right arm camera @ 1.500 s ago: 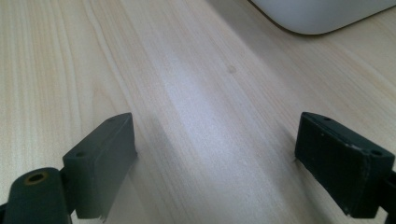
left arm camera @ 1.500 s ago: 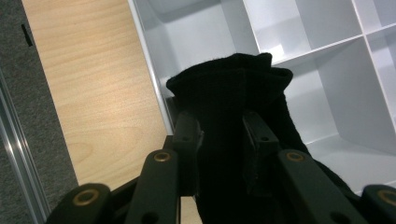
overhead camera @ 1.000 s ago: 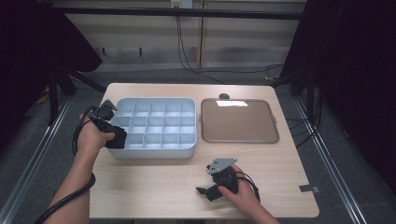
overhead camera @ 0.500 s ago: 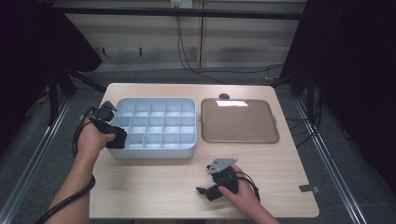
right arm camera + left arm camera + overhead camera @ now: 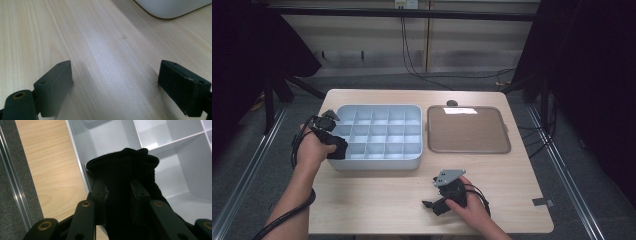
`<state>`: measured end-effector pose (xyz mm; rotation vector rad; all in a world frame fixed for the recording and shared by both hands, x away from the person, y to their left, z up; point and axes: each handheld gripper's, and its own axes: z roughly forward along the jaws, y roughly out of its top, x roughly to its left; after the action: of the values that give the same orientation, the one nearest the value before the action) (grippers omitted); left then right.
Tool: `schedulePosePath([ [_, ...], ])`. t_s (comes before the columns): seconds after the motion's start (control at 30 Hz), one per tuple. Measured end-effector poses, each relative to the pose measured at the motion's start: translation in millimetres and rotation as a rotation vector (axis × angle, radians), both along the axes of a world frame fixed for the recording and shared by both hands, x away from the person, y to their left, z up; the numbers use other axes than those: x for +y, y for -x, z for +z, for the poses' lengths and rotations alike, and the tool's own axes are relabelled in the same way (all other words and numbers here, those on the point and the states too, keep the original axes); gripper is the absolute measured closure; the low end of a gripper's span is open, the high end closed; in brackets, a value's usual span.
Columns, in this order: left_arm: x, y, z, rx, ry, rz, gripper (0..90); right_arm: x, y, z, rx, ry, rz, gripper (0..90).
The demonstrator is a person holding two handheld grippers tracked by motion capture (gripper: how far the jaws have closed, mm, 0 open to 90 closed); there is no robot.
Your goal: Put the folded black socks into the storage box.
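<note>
1. Left gripper (image 5: 333,145): located at the left of the high view, at the left edge of the pale blue compartment tray (image 5: 377,162). Its jaws are pinching a black fabric item (image 5: 338,148).
2. In the left gripper view, the black fabric item (image 5: 125,177) sits between the two pads (image 5: 98,195), which press on it from both sides. The fabric bulges out beyond the jaw tips, toward the centre of the frame.
3. Position of the fabric: over the tray's left wall, in the lower-left corner region of the compartment tray (image 5: 82,170). Part of it hangs inside the tray. Whether it touches a compartment floor cannot be determined.
4. Compartment tray: rectangular, divided by a grid of partitions, lying on the table (image 5: 377,210) at centre left of the high view.
5. Brown flat tray (image 5: 468,130): lies just beside the compartment tray, at centre right of the high view. A small dark object (image 5: 452,103) sits near its upper edge; its type cannot be determined.
6. Right gripper (image 5: 432,205): at lower centre of the high view, held low over bare table by the person's right hand (image 5: 469,207), well apart from both trays.
7. In the right gripper view, the jaws are spread wide with only wood grain of the table (image 5: 112,62) between them. A corner of the compartment tray (image 5: 172,7) appears at the upper right of that frame.
</note>
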<state>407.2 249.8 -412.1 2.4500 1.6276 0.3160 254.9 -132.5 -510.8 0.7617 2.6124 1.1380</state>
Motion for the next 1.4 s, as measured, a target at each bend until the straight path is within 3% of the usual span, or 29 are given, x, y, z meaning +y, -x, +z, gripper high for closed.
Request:
schedulePosePath([
  [0.13, 0.0, -0.4, 0.5, 0.007, 0.003, 0.006, 69.4, 0.0, 0.1, 0.0, 0.001, 0.0, 0.0, 11.7],
  [0.37, 6.2, 0.0, 6.2, -0.004, 0.062, 0.023, 66.6, 0.0, -0.2, 0.0, -0.001, 0.0, 0.001, 11.7],
  [0.77, 7.5, -2.2, 23.0, -0.049, 0.075, 0.011, 56.4, 0.0, -0.1, 0.0, 0.0, 0.0, 0.001, 11.7],
  [0.93, 5.0, -2.5, 30.5, -0.058, 0.079, 0.009, 56.3, -0.1, -0.3, 0.1, -0.001, 0.0, 0.002, 11.7],
  [1.4, 5.2, -4.5, 46.9, -0.022, 0.079, 0.006, 63.7, -0.1, -0.3, 0.1, 0.0, 0.0, 0.002, 11.7],
])
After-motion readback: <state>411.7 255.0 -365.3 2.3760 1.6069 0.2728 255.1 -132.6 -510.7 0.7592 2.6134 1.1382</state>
